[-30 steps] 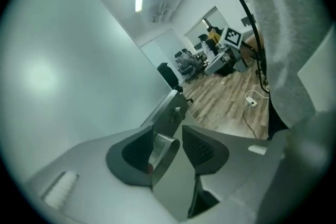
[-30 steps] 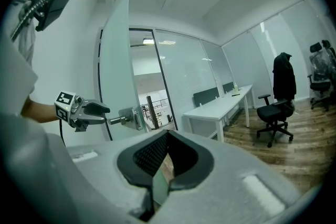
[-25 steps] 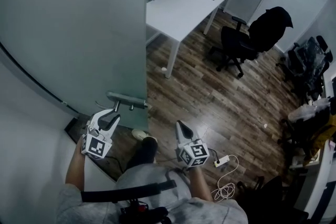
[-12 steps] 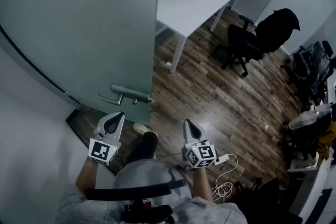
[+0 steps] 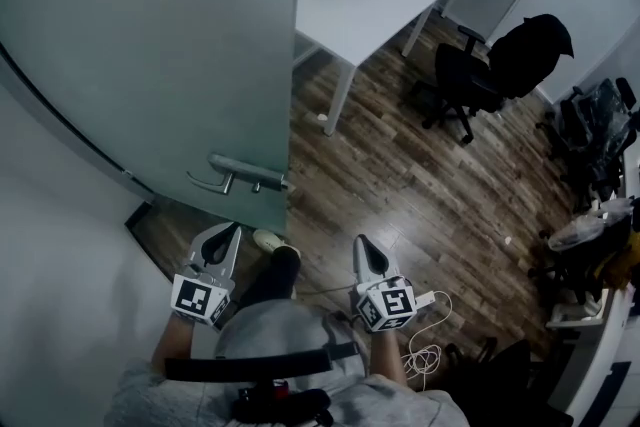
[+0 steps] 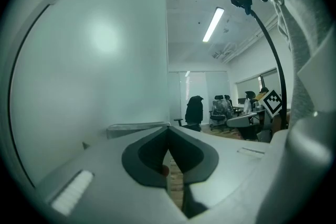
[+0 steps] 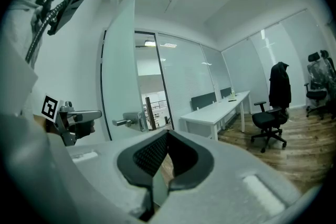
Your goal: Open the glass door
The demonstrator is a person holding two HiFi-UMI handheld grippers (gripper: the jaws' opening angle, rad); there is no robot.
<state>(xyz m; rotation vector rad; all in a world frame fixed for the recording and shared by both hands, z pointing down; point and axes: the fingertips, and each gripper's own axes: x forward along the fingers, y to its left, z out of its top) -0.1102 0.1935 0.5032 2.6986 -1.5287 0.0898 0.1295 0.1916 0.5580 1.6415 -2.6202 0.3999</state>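
The frosted glass door (image 5: 150, 45) stands ajar at the left of the head view, its free edge running down to a metal lever handle (image 5: 240, 170). My left gripper (image 5: 228, 231) hangs just below and short of that handle, shut with nothing in it and apart from the lever. In the left gripper view the handle (image 6: 137, 128) lies just beyond my closed left gripper (image 6: 168, 130). My right gripper (image 5: 362, 243) is beside it, over the wooden floor, shut and empty. The right gripper view shows the door's edge (image 7: 118, 60) and handle (image 7: 128, 121) to the left of my right gripper (image 7: 168, 132).
Beyond the door is an office with a white desk (image 5: 375, 0) and a black office chair (image 5: 490, 65). A power strip with a coiled cable (image 5: 428, 310) lies on the floor by my right gripper. More chairs and clutter (image 5: 590, 145) line the right side. The person's shoe (image 5: 268, 240) is below the handle.
The left gripper came off the door handle, its jaws went from open to shut, and it rolled and drew back towards the person. The right gripper drew back slightly too.
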